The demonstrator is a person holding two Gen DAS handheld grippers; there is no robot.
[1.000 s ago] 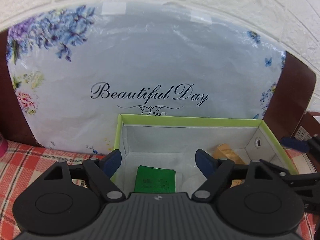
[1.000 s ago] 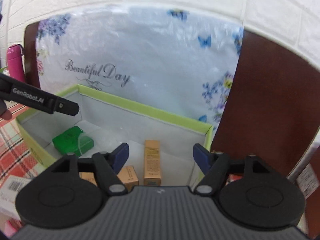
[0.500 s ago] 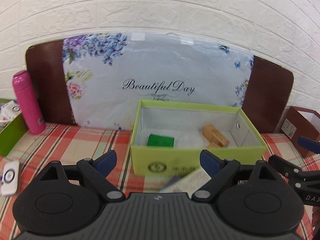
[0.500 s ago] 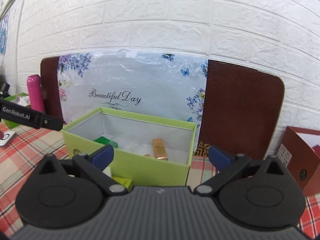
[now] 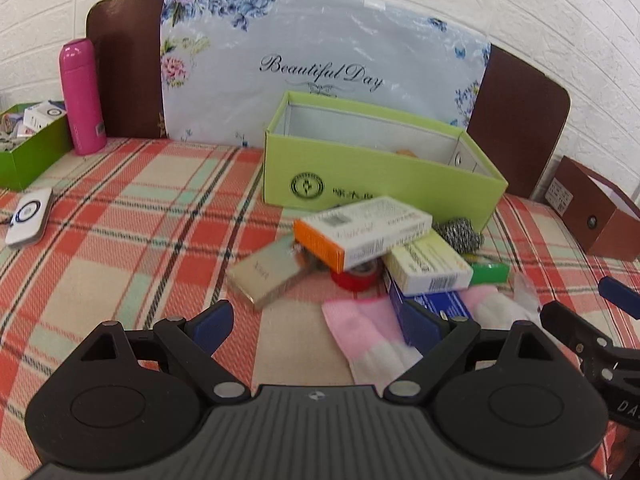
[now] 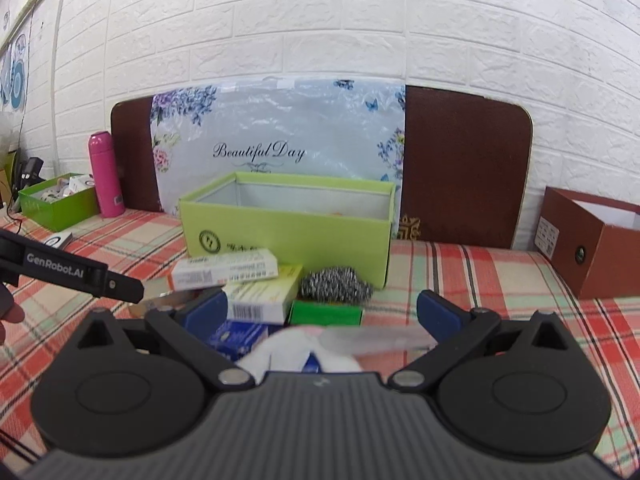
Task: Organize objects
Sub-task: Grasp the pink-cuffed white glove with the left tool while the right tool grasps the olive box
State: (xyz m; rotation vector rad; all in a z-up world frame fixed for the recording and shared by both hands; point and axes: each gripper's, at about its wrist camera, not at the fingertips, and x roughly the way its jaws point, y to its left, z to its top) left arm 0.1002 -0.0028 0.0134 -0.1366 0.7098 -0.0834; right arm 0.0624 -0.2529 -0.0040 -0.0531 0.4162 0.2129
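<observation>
Now both my left gripper (image 5: 320, 322) and right gripper (image 6: 322, 312) are released and empty. In front of the lime-green cardboard box (image 5: 372, 184), the orange-ended white carton (image 5: 360, 230) tops the heap; careless grabbing can topple it.

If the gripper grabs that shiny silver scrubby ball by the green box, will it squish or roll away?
The steel wool scrubber looks like loose coiled wire, so it would probably squash a bit between the pads rather than slip. Its lumpy shape suggests it would not roll far on the plaid cloth. It seems light for its size, likely easy to lift.
</observation>
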